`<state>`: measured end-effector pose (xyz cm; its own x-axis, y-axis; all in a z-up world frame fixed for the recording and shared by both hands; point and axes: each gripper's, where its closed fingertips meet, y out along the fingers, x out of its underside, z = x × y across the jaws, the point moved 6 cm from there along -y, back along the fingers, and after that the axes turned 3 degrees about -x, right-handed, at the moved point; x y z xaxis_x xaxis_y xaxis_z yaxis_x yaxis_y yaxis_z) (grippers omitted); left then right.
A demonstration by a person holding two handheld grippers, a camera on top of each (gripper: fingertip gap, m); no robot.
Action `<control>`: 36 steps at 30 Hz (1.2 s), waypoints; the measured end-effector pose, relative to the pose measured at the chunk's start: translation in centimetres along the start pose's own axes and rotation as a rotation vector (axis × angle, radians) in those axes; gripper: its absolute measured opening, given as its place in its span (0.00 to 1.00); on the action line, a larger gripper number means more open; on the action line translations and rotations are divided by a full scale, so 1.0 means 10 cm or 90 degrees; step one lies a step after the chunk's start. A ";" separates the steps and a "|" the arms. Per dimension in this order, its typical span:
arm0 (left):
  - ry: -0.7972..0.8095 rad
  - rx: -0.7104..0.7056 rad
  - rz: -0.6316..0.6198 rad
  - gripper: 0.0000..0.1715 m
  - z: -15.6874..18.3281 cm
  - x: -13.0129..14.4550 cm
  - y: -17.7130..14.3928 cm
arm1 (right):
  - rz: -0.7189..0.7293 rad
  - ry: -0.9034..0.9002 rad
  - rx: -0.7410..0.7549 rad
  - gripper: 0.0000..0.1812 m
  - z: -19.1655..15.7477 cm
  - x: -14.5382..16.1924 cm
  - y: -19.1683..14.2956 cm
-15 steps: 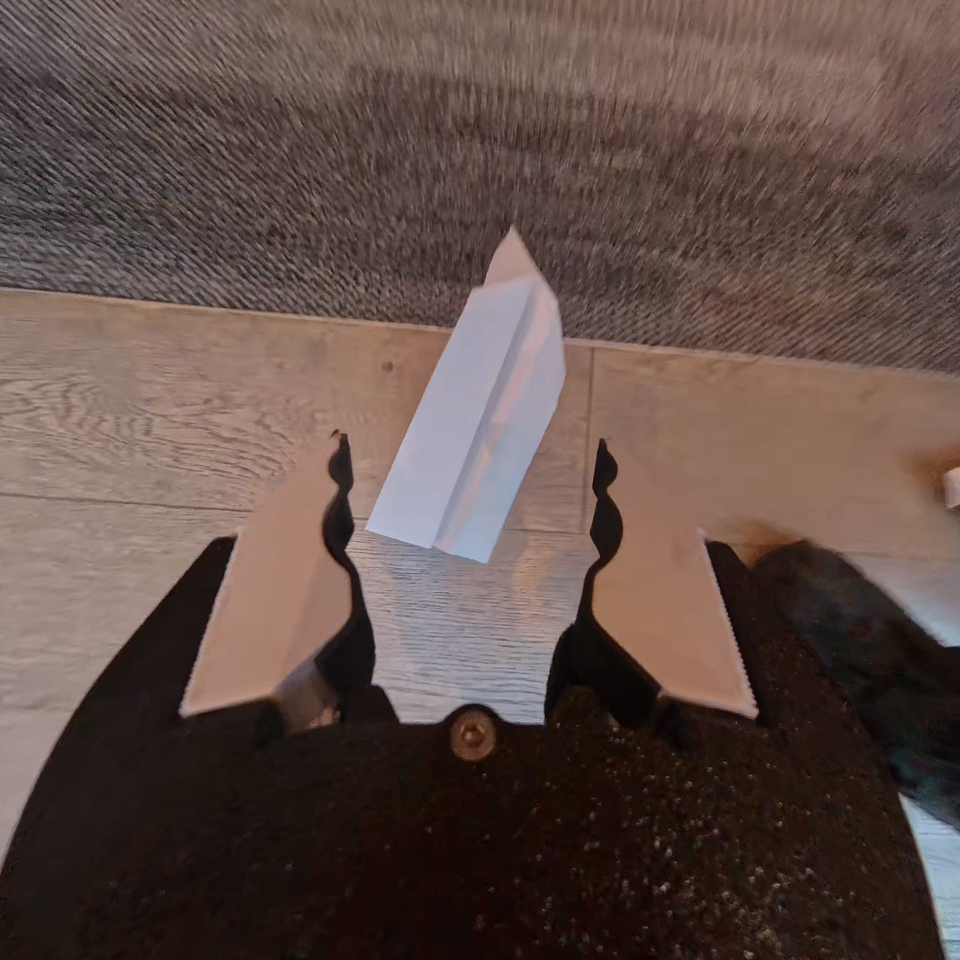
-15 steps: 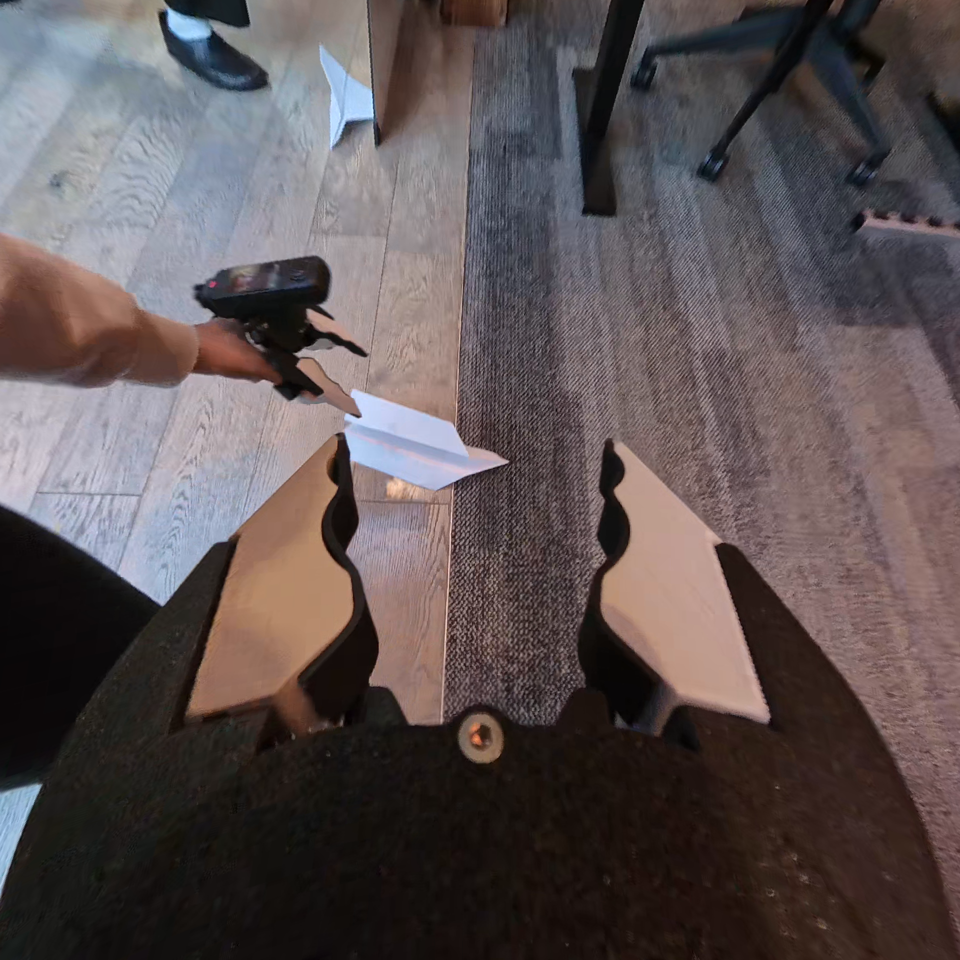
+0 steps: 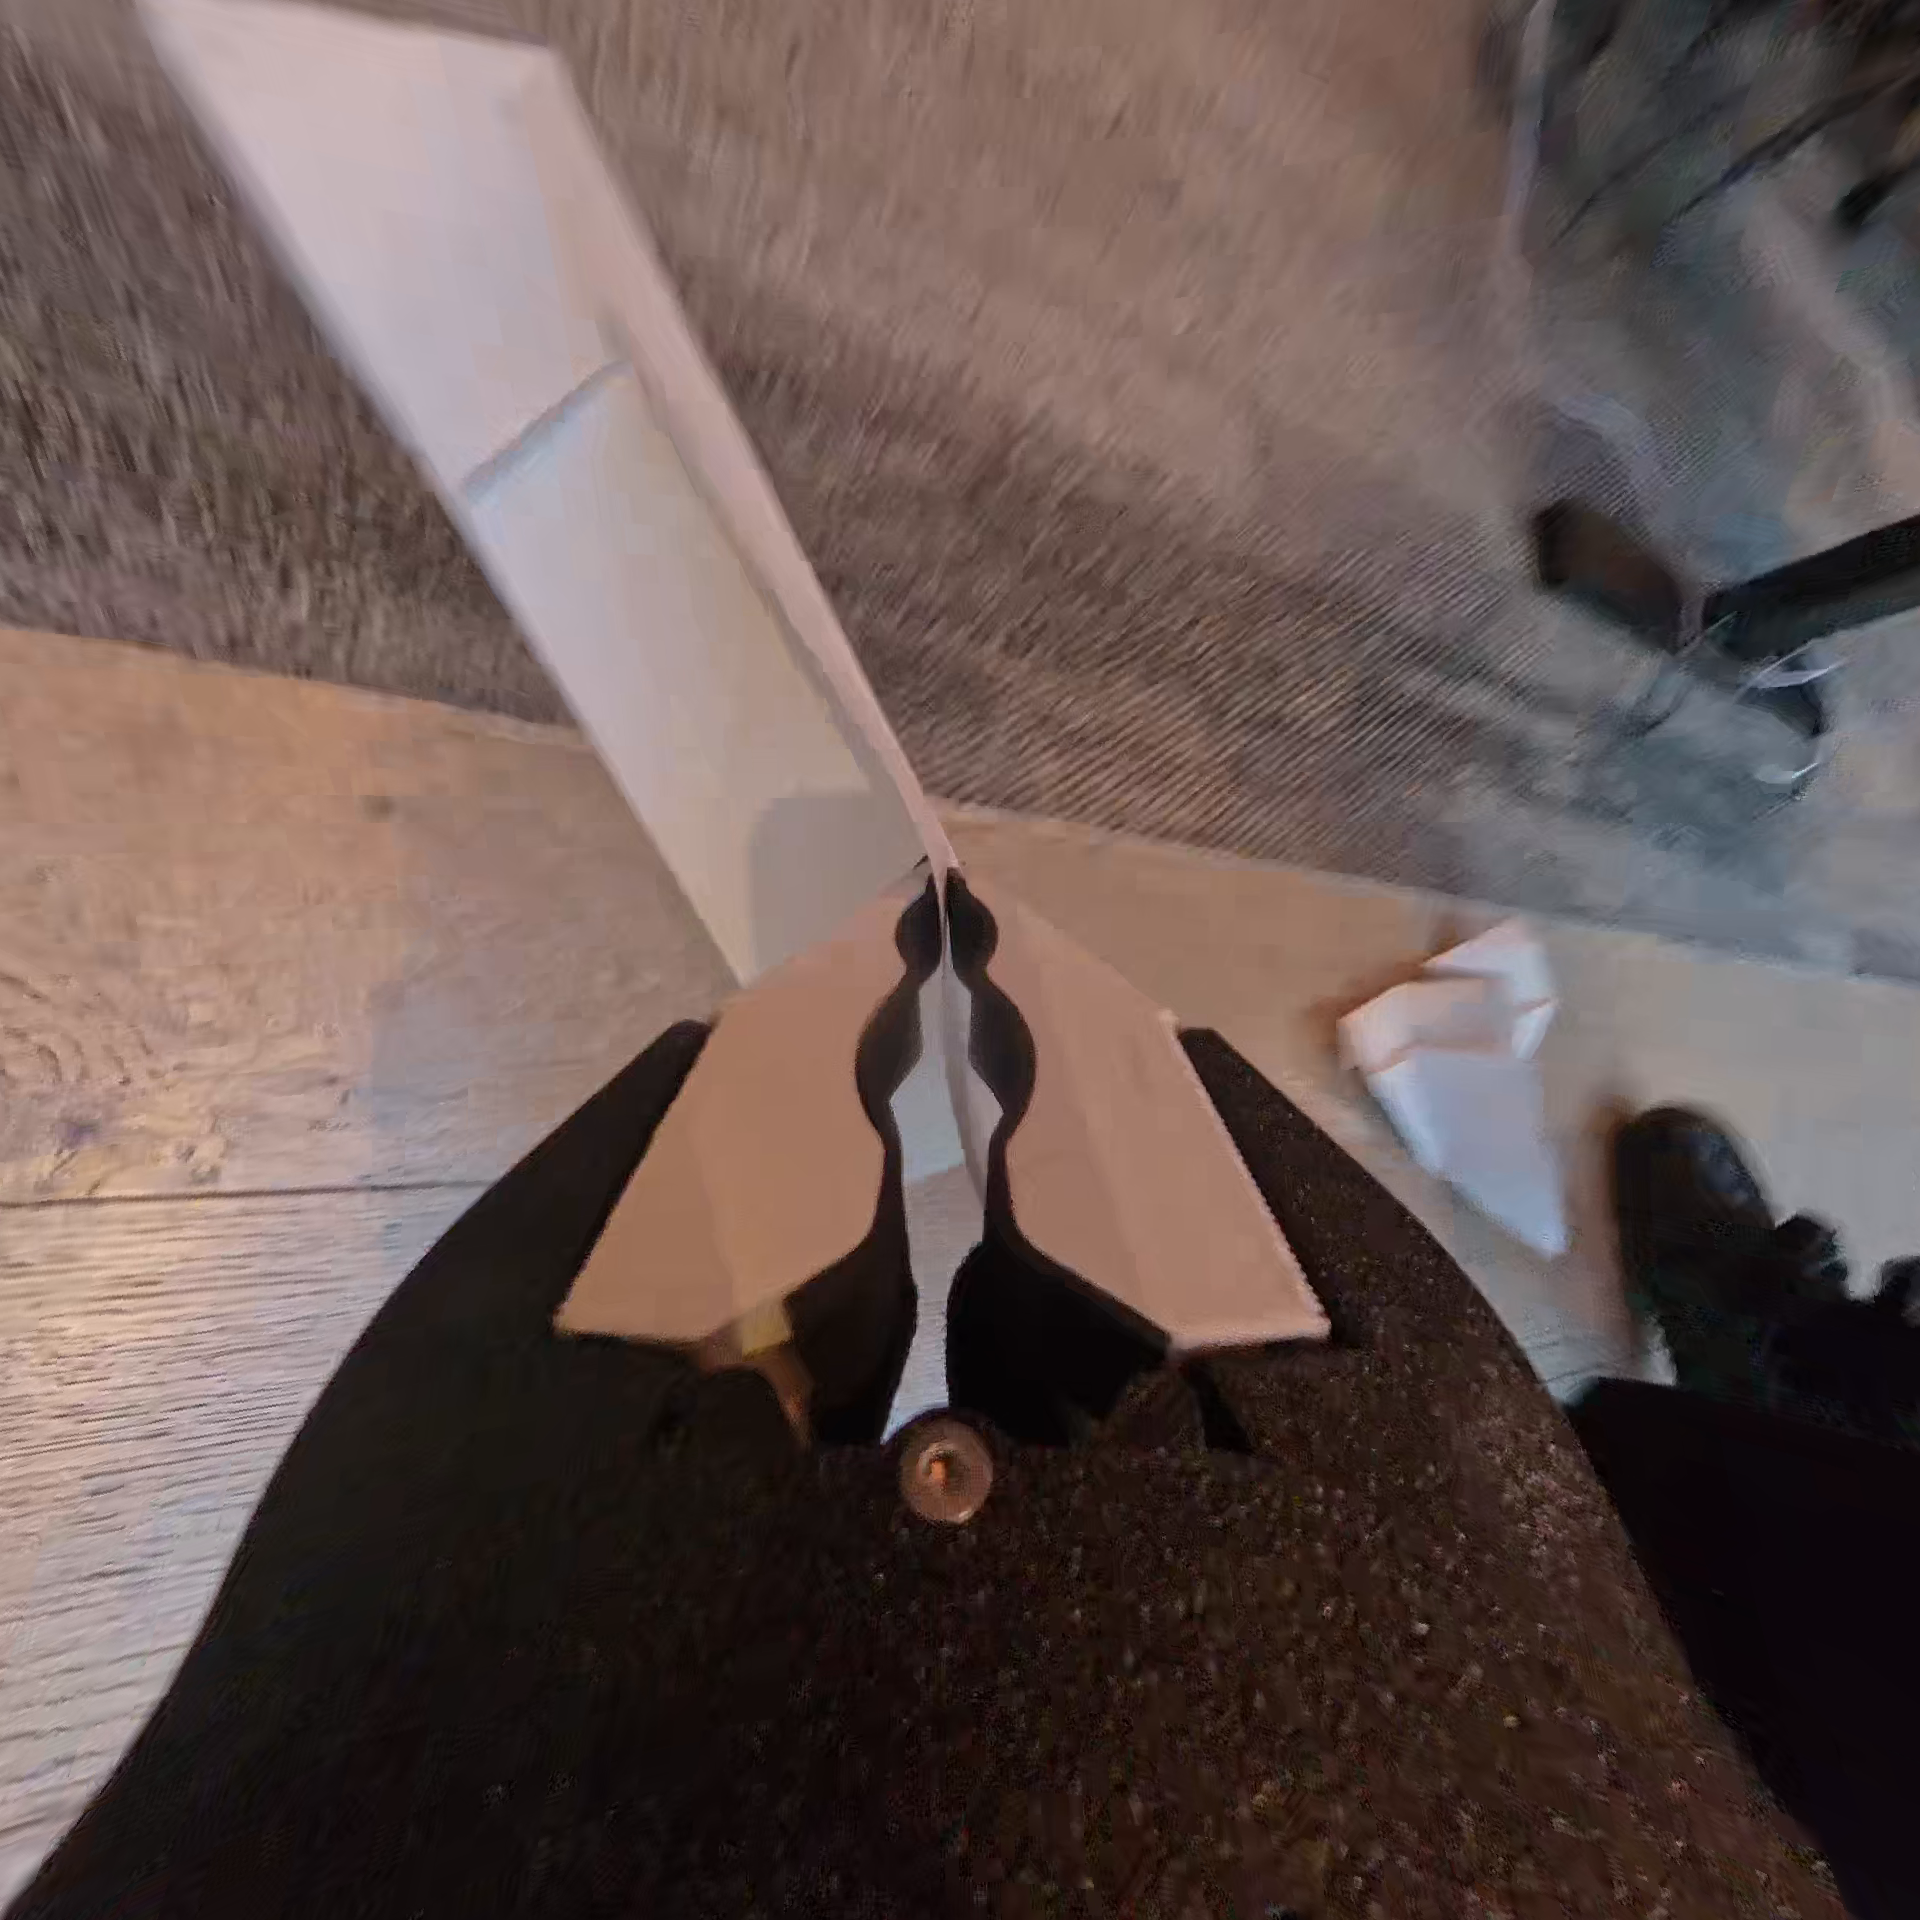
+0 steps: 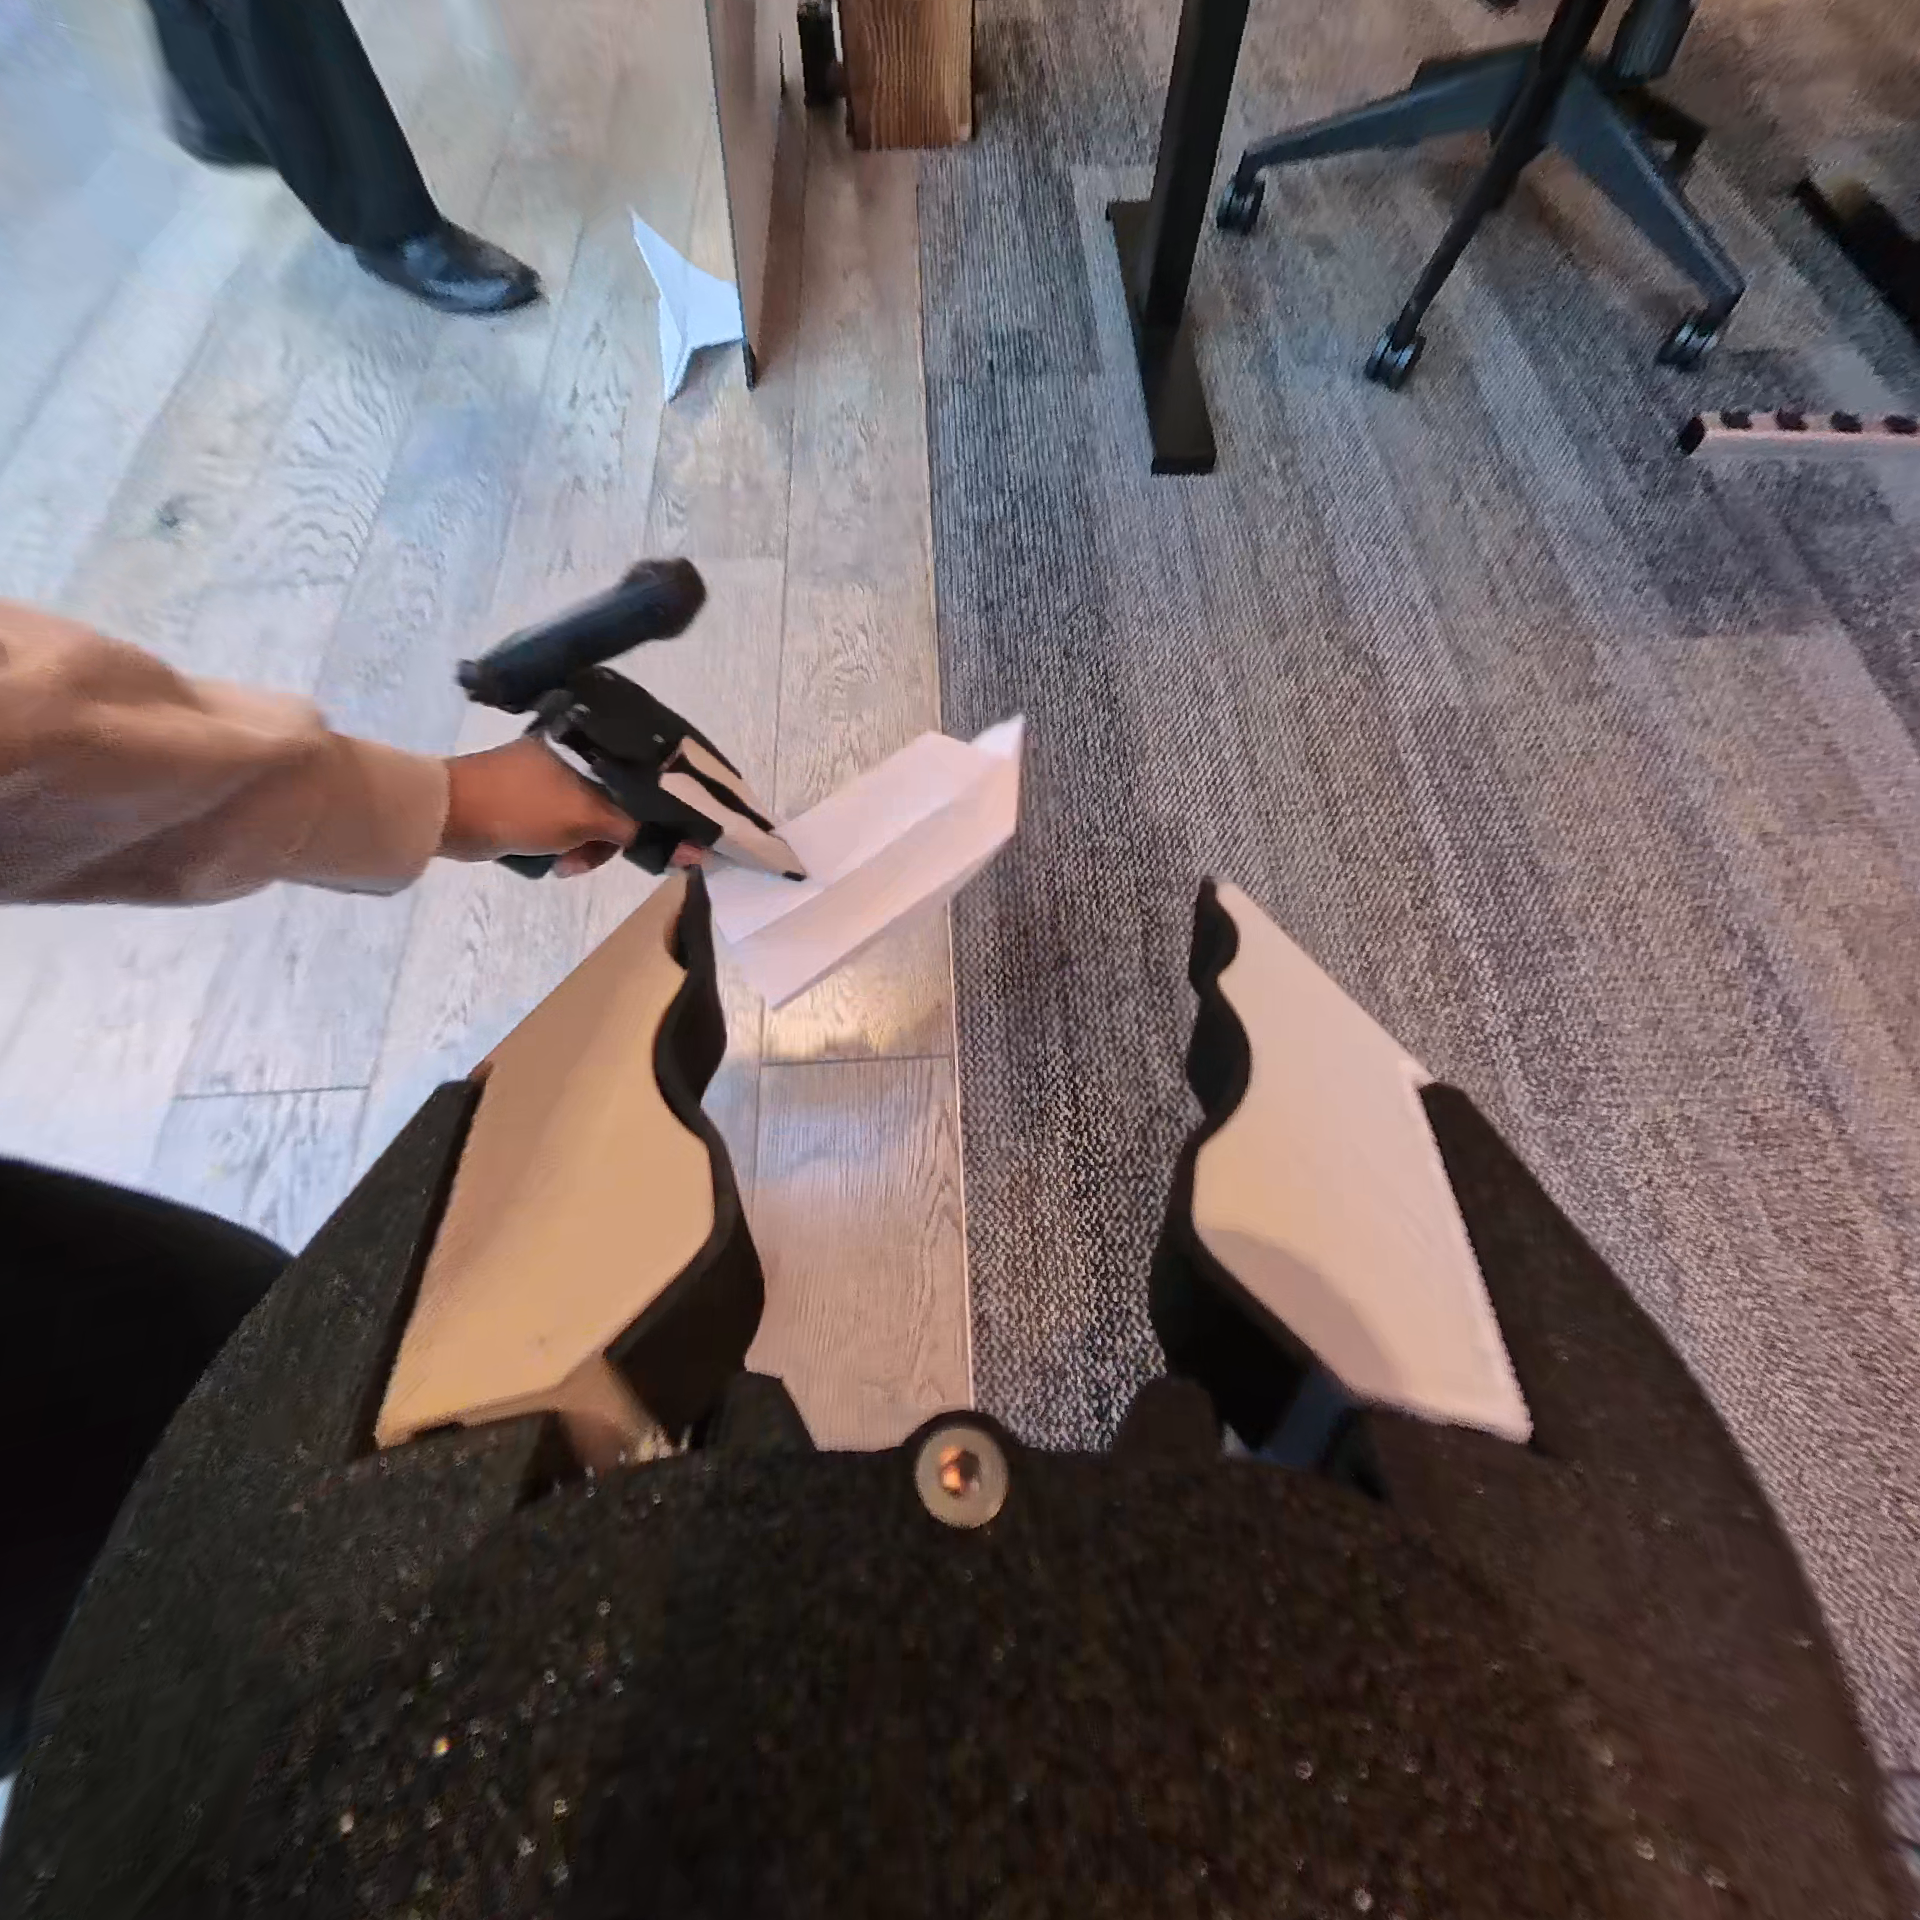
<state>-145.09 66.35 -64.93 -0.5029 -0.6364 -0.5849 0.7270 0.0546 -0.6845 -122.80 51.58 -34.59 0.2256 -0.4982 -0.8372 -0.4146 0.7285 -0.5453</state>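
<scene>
Left gripper [image 3: 943,883], held in a hand [image 4: 530,805] at the end of a tan sleeve [image 4: 197,769], is pinched tight on the rear fold of a white folded paper plane [image 3: 582,499]; the sheet runs down between the two fingers and the plane rises up and away to the left, off the floor. From the right wrist view the same plane [image 4: 894,842] hangs tilted in the air, its nose pointing toward the carpet, just above the seam where the pale wood-plank floor [image 4: 312,499] meets the grey woven carpet [image 4: 1455,831]. Right gripper [image 4: 951,894] stands wide apart and carries nothing; its left fingertip sits just beside the plane's tail, whether touching I cannot tell. On the planks to the right in the left wrist view lies a crumpled white paper piece [image 3: 1465,1070], near a black shoe [image 3: 1694,1195]. Farther off, a second white paper plane [image 4: 691,301] leans against the foot of a wooden panel [image 4: 753,177]. Beyond that, a dark trouser leg and black shoe [image 4: 447,270] on the planks. On the carpet, a black desk leg [image 4: 1179,239] and a black wheeled chair base [image 4: 1507,187]. The left wrist view is motion-blurred.
</scene>
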 end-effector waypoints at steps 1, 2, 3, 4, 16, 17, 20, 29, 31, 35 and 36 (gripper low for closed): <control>0.001 0.008 0.035 0.00 0.28 -0.21 -0.26 | 0.009 0.007 0.001 0.50 -0.02 -0.14 -0.13; -0.002 0.015 0.071 0.00 0.56 -0.43 -0.54 | 0.018 0.020 -0.001 0.50 -0.05 -0.28 -0.27; -0.004 0.020 0.109 0.00 0.86 -0.65 -0.85 | 0.028 0.034 -0.005 0.50 -0.08 -0.43 -0.42; -0.001 0.023 0.144 0.00 1.18 -0.87 -1.17 | 0.037 0.048 -0.014 0.51 -0.12 -0.58 -0.58; 0.225 0.100 0.351 0.00 5.76 -2.55 -4.29 | 0.124 0.291 -0.295 0.77 -0.84 -2.58 -3.33; 0.253 0.117 0.353 0.00 6.11 -2.59 -4.43 | 0.121 0.287 -0.314 0.79 -0.93 -2.68 -3.61; 0.345 0.172 0.342 0.00 7.08 -2.64 -4.75 | 0.129 0.283 -0.346 0.80 -1.15 -2.85 -4.40; 0.485 0.332 0.298 0.00 8.69 -2.47 -5.32 | 0.315 0.264 -0.399 0.22 -1.83 -2.90 -6.29; 0.473 0.369 0.301 0.02 8.81 -2.39 -5.45 | 0.355 0.242 -0.363 0.13 -2.00 -2.88 -6.52; 0.401 0.413 0.325 0.12 8.80 -2.17 -5.73 | 0.401 0.230 -0.309 0.04 -2.33 -2.81 -6.82; 0.369 0.412 0.332 0.16 8.74 -2.13 -5.79 | 0.393 0.217 -0.301 0.03 -2.41 -2.77 -6.87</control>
<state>-135.59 9.50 25.20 -0.0741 -0.1717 -0.9823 0.9482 -0.3174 -0.0161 -121.83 3.95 27.11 -0.4089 -0.2456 -0.8789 -0.7177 0.6814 0.1435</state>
